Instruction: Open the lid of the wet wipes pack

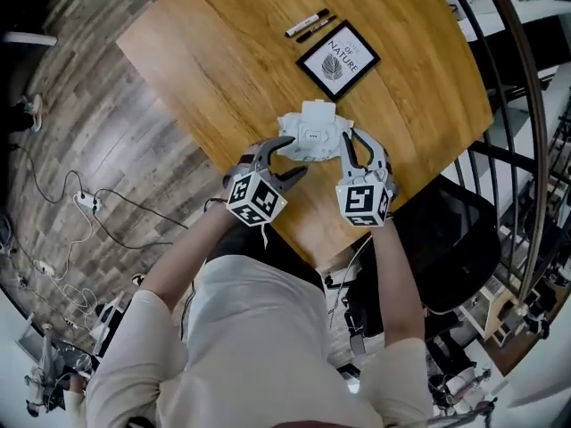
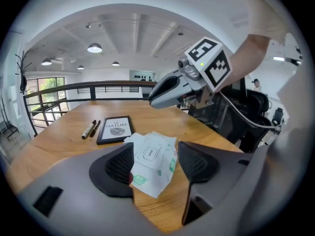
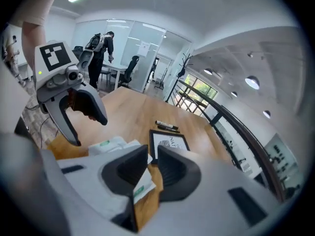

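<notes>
The white wet wipes pack [image 1: 312, 132] with its "open" flap label is held up a little above the wooden table [image 1: 214, 61]. My right gripper [image 1: 353, 150] is shut on the pack's right edge; in the right gripper view a corner of the pack [image 3: 141, 187] sticks out between the nearly closed jaws [image 3: 152, 163]. My left gripper [image 1: 296, 157] stands open at the pack's left side. In the left gripper view the pack [image 2: 152, 159] hangs between the wide jaws [image 2: 155, 165], close against the left pad [image 2: 115, 168], apart from the right one.
A black-framed leaf print [image 1: 337, 61] lies on the table beyond the pack, with two markers [image 1: 308, 25] behind it. A black chair [image 1: 455, 239] and a metal railing [image 1: 526, 150] stand to the right. The table's near edge is just below the grippers.
</notes>
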The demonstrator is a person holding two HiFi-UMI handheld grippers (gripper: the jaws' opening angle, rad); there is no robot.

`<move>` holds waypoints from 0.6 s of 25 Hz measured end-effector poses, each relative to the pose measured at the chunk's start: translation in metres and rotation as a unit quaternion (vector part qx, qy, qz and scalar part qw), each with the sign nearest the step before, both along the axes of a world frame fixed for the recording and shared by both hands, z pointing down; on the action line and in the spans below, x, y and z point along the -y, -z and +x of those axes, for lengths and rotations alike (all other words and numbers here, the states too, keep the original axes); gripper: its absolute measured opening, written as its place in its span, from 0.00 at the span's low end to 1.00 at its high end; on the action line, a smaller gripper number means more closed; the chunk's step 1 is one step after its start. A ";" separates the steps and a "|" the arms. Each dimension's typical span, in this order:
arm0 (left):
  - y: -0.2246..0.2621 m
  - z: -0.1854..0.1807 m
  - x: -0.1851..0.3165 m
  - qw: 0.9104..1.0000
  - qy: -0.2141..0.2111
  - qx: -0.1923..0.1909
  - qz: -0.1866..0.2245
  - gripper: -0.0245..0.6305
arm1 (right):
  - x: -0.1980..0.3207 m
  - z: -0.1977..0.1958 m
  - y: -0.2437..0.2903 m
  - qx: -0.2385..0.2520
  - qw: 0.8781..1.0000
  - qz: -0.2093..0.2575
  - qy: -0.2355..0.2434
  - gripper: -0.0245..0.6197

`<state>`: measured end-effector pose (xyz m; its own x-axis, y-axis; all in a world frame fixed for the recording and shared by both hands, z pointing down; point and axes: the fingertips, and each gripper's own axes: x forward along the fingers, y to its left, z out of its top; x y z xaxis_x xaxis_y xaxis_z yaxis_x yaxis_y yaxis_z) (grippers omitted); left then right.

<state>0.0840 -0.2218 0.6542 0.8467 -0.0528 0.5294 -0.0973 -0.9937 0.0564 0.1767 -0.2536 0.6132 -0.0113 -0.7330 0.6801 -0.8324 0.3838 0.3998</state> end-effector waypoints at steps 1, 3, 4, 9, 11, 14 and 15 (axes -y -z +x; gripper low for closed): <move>0.012 -0.002 0.000 1.000 0.001 -0.006 -0.002 0.45 | -0.005 -0.001 0.010 0.012 1.000 0.003 -0.013 0.13; 0.034 -0.007 -0.002 1.000 0.002 -0.016 -0.003 0.43 | -0.017 -0.002 0.030 0.031 0.999 0.009 -0.037 0.13; 0.045 -0.009 -0.005 1.000 0.003 -0.020 -0.004 0.41 | -0.025 -0.003 0.040 0.037 0.998 0.013 -0.045 0.13; 0.089 -0.021 -0.024 0.999 0.013 -0.040 -0.009 0.37 | -0.061 -0.012 0.082 0.058 0.996 0.027 -0.060 0.13; 0.104 -0.024 -0.030 0.998 0.020 -0.050 -0.013 0.35 | -0.074 -0.014 0.097 0.068 0.995 0.036 -0.062 0.13; 0.126 -0.030 -0.039 0.997 0.033 -0.063 -0.011 0.32 | -0.094 -0.018 0.114 0.097 0.991 0.053 -0.074 0.11; 0.133 -0.032 -0.043 0.997 0.038 -0.066 -0.010 0.32 | -0.102 -0.018 0.120 0.108 0.989 0.059 -0.078 0.11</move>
